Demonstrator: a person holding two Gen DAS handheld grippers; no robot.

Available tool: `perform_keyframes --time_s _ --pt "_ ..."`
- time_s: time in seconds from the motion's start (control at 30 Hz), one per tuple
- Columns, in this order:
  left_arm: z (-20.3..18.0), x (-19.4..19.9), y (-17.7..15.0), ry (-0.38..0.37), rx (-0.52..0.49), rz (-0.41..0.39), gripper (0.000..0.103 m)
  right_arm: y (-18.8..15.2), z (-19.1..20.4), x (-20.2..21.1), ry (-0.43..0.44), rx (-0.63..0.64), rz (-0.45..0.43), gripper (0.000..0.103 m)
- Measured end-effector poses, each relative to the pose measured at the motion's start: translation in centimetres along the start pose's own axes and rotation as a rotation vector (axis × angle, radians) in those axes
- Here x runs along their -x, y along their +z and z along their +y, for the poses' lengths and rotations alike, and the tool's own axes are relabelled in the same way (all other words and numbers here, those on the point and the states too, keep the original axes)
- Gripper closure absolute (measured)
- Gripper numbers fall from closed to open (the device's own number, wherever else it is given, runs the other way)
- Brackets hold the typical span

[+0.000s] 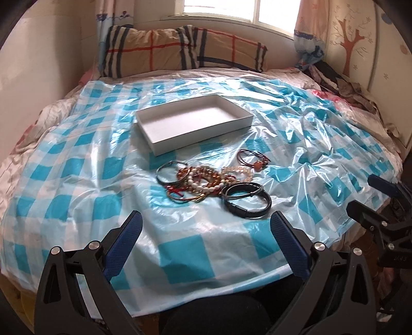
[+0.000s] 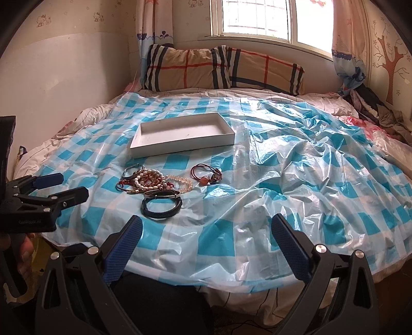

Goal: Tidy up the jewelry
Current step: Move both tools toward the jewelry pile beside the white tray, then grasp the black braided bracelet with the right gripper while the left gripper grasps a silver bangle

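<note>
Left gripper (image 1: pixel 206 226) at bottom centre of the left wrist view, fingers spread wide and holding nothing, hovering over the near edge of the blue-checked plastic sheet (image 1: pixel 77 165); right gripper (image 2: pixel 206 229) likewise spread and empty at bottom centre of the right wrist view. Just above the left gripper, in mid-frame, a heap of jewelry: black bracelets (image 1: pixel 247 199) nearest, touching a tangle of bead strands (image 1: pixel 206 180), with red cord loops (image 1: pixel 253 157) slightly apart to the upper right. Beyond the heap, toward upper centre, an open white box (image 1: pixel 194 123), empty, and striped pillows (image 1: pixel 154 51) under the window (image 1: pixel 239 10).
</note>
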State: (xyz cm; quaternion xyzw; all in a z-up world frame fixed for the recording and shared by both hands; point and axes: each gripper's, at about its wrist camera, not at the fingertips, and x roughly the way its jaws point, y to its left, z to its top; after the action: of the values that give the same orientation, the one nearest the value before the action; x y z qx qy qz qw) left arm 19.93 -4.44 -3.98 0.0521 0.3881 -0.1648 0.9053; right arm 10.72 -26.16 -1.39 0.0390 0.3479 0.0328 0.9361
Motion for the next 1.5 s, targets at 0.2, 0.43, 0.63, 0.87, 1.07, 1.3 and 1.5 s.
perform_keyframes --time_s 0.2,0.43,0.63,0.87,1.07,1.3,1.5 --pt "-4.7 -4.8 1.4 -0.005 -0.282 -0.003 0.007 0.1 -2.1 -1.9 -0.023 -0.035 0.026 0.007" --pt "-7.7 -8.8 2.2 -0.038 -0.513 0.031 0.019 -0.5 -3.2 -3.7 -0.006 -0.079 0.063 0.007" --pt "-7.1 -12.2 2.2 -0.145 -0.470 0.148 0.082 -0.5 -2.9 -4.8 0.017 -0.070 0.080 0.007" --pt "-1.6 -11.0 3.6 -0.315 -0.150 0.162 0.097 0.1 -0.9 -6.2 0.080 -0.003 0.104 0.007" --pt "0.9 -8.7 2.8 -0.371 -0.011 0.163 0.097 1.2 1.8 -8.1 0.195 0.070 0.151 0.007" --pt "2.2 -7.5 1.4 -0.326 0.077 0.161 0.097 2.6 4.4 -11.3 0.270 0.154 0.224 0.007" --pt "3.3 -7.4 0.8 -0.297 0.102 0.167 0.097 2.6 5.2 -14.1 0.291 0.193 0.299 0.007"
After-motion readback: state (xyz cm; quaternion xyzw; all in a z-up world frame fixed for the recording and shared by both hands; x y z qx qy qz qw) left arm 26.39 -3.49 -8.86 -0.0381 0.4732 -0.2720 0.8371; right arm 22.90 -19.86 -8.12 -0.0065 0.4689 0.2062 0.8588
